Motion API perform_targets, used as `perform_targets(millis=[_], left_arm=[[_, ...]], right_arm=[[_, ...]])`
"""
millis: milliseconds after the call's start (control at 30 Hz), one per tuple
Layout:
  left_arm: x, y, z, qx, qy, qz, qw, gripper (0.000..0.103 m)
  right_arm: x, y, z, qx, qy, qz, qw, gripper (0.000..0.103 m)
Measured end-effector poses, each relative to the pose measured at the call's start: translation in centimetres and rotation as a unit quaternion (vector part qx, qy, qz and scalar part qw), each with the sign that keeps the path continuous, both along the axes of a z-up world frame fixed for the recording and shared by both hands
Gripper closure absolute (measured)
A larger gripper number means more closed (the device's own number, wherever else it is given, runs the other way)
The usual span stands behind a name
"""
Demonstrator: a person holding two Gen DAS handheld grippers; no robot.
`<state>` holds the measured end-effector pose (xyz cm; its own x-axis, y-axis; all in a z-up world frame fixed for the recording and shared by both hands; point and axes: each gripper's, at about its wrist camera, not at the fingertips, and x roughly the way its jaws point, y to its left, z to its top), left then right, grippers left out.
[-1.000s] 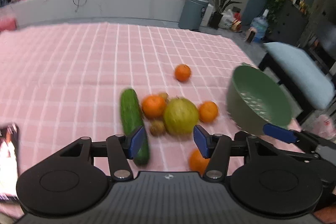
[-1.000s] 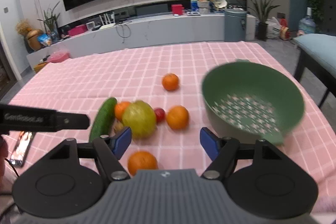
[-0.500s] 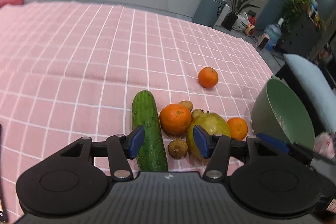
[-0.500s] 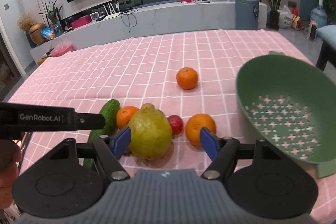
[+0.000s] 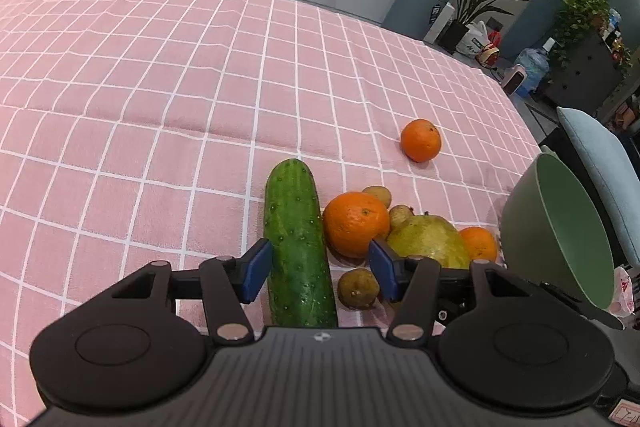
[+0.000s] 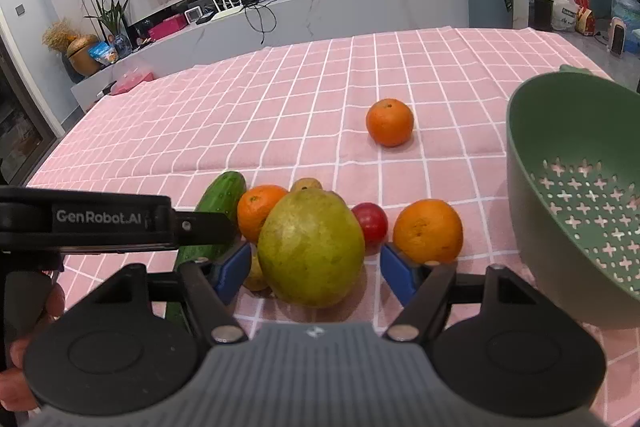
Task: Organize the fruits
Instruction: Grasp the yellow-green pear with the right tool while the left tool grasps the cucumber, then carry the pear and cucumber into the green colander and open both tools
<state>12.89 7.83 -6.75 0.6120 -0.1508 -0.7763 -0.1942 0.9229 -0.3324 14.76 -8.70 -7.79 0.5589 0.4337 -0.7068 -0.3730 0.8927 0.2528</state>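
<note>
A pile of fruit lies on the pink checked cloth. My left gripper (image 5: 320, 269) is open, its fingers on either side of the near end of a green cucumber (image 5: 298, 239), with a small kiwi (image 5: 357, 287) also between them. My right gripper (image 6: 312, 273) is open around a big yellow-green pomelo (image 6: 310, 247). Beside these lie an orange (image 5: 355, 223), a red tomato (image 6: 371, 221), another orange (image 6: 427, 231) and a lone orange (image 6: 389, 122) farther back. A green colander (image 6: 580, 187) stands at the right, empty.
The left gripper's body (image 6: 92, 221) crosses the left of the right wrist view. The table's right edge runs just past the colander (image 5: 560, 235), with a blue-cushioned bench (image 5: 604, 167) beyond it. A grey counter lies behind the table.
Both grippers have come down and forward toward the fruit pile. The cucumber now sits between the left fingers and the pomelo between the right fingers. The colander has stayed at the right.
</note>
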Motion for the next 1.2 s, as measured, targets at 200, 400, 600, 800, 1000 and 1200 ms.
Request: perform_targets(millis=[200,400,600,800,1000,1200], left_arm=[[0.6,0.3,-0.9,0.003,0.018,0.008,0.9998,0.038],[1.1,-0.2,-1.5,0.019,0.032,0.002,0.9993,0.043],[0.9,-0.4,-1.5,0.035,0.031,0.008,0.9989,0.060],[0.4,-0.8,-1.1,0.056,0.019,0.009,0.9982,0.061],[-1.0,-1.0,0.2,0.053,-0.010,0.004,0.9985,0.061],[-2.4,-1.2,2.1,0.041,-0.029,0.002,0.9987,0.061]], right_arm=[[0.2,0.0,-0.6,0.009,0.011,0.004,1.000,0.043],[0.2,-0.2,-0.6,0.015,0.013,0.004,1.000,0.044],[0.2,-0.3,-0.4,0.014,0.015,0.007,1.000,0.044],[0.2,-0.4,-0.3,0.008,0.017,0.006,1.000,0.045],[-0.4,-1.3,0.7,0.003,0.009,-0.003,1.000,0.045],[-1.3,-2.9,2.9,0.003,-0.018,-0.006,1.000,0.045]])
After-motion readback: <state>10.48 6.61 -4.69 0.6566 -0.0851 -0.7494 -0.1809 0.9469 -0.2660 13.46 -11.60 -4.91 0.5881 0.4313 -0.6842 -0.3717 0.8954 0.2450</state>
